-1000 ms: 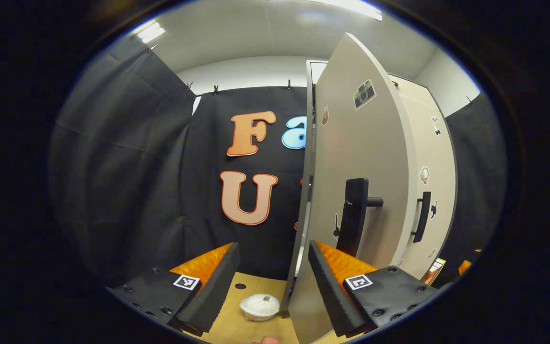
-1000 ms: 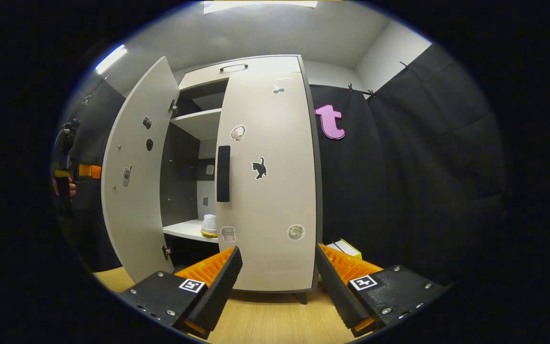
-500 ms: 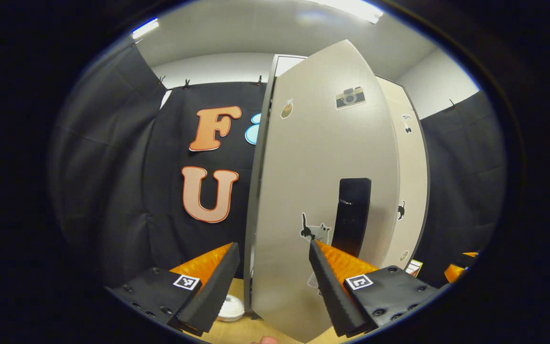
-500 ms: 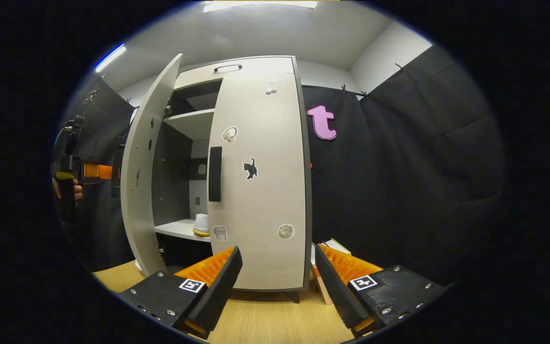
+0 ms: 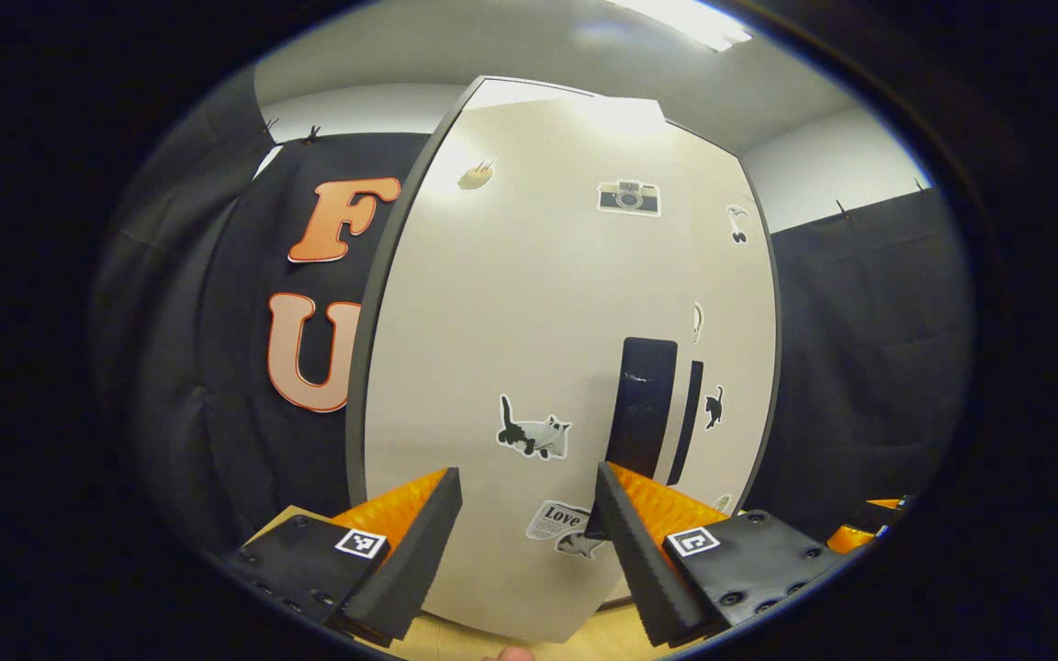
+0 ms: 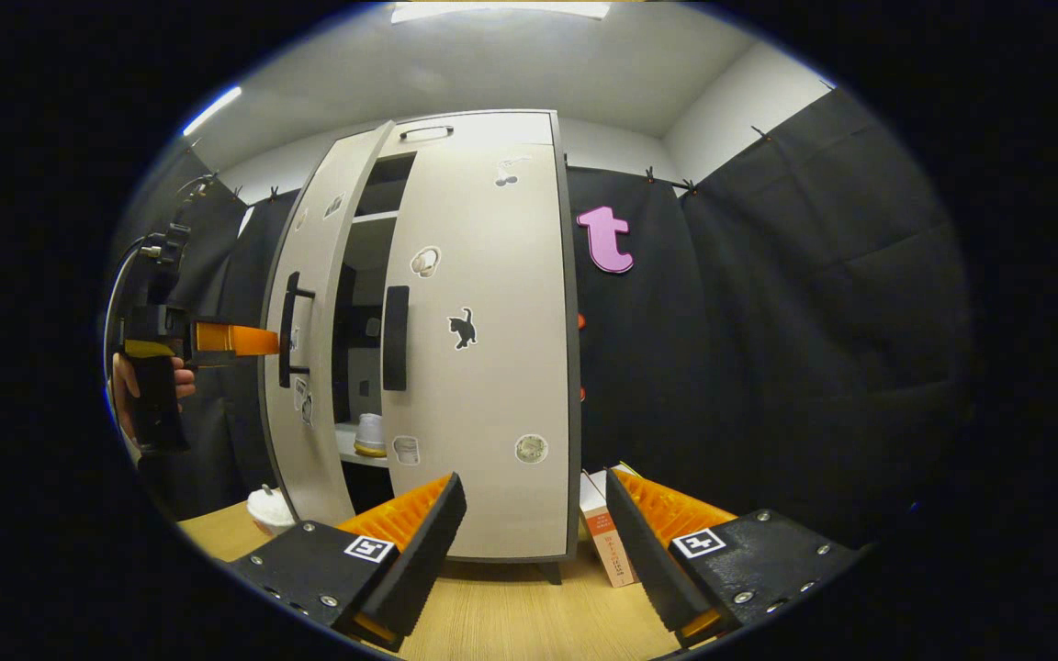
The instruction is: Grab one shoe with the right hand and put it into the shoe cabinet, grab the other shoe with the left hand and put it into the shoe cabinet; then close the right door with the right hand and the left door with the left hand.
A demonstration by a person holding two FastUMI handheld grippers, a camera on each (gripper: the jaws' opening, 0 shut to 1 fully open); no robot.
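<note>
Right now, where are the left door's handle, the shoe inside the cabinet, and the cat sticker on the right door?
left door's handle (image 6: 287,328), right gripper view, middle of the black bar.
shoe (image 6: 370,434), right gripper view, its white side.
cat sticker (image 6: 463,328), right gripper view, the cat's body.

Both grippers are level with jaws parted and empty: left gripper, held by a hand, and right gripper.

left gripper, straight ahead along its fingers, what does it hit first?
Most likely the left door: its face spans the gap ahead of the open left gripper, near the black handle. Contact can't be judged.
</note>
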